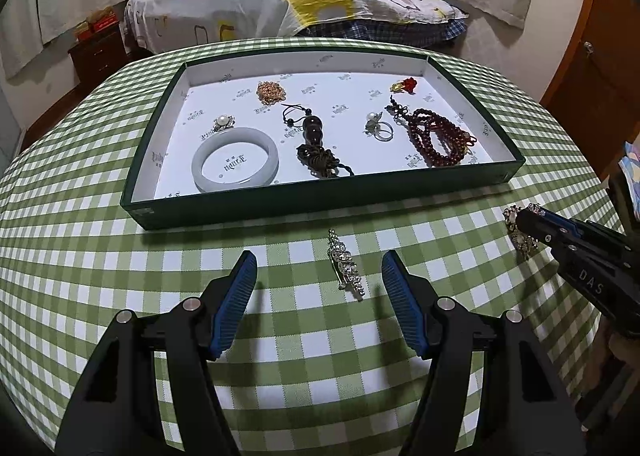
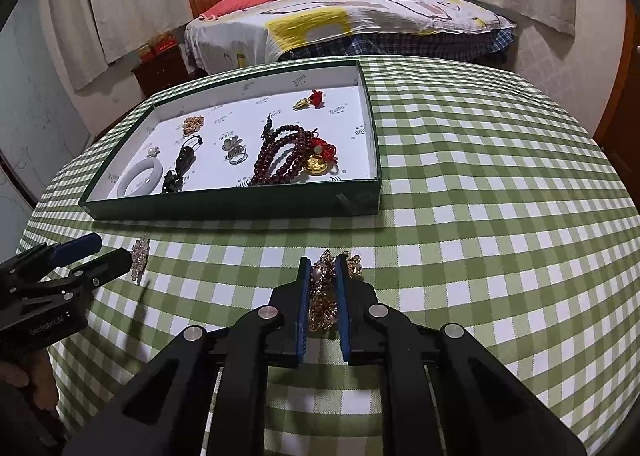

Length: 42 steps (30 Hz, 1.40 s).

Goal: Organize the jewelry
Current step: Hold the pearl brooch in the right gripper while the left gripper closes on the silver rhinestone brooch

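Now the right gripper is clamping on the gold brooch, which is lying on the desk near the green tray. The left gripper is hovering with fingers wide apart around the rhinestone clip.

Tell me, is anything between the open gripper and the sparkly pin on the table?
No. The left gripper is open, and the sparkly pin lies on bare tablecloth between its fingers, closer to the right one. Nothing visible blocks it.
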Each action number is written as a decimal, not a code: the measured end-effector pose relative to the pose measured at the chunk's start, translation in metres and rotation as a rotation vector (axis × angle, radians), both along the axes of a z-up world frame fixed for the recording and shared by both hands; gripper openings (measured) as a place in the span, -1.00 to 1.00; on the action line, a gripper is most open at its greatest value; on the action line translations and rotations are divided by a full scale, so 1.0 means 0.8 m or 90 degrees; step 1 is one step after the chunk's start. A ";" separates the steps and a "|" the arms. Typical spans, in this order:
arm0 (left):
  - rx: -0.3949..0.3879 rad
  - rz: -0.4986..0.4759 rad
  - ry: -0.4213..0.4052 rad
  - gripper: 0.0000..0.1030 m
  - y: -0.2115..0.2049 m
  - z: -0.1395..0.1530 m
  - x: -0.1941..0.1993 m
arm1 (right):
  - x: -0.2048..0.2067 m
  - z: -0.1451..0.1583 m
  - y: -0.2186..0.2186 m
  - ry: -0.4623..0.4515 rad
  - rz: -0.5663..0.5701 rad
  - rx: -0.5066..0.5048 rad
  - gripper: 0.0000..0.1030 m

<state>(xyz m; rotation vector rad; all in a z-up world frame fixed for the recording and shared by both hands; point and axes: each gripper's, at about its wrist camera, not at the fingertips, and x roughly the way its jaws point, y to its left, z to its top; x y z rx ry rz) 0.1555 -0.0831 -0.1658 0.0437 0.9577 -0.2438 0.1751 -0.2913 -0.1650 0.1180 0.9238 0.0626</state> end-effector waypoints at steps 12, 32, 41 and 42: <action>-0.002 0.002 0.003 0.23 0.005 -0.002 0.000 | -0.003 -0.006 -0.007 0.002 -0.028 -0.015 -0.04; -0.002 0.000 0.010 0.23 0.003 -0.007 0.000 | -0.007 -0.014 0.015 0.007 0.002 -0.042 -0.52; 0.000 -0.007 0.013 0.11 -0.005 -0.010 0.004 | -0.006 -0.015 0.014 0.007 0.004 -0.039 -0.52; 0.000 -0.009 0.019 0.07 -0.006 -0.013 0.005 | -0.007 -0.015 0.013 0.007 0.003 -0.037 -0.52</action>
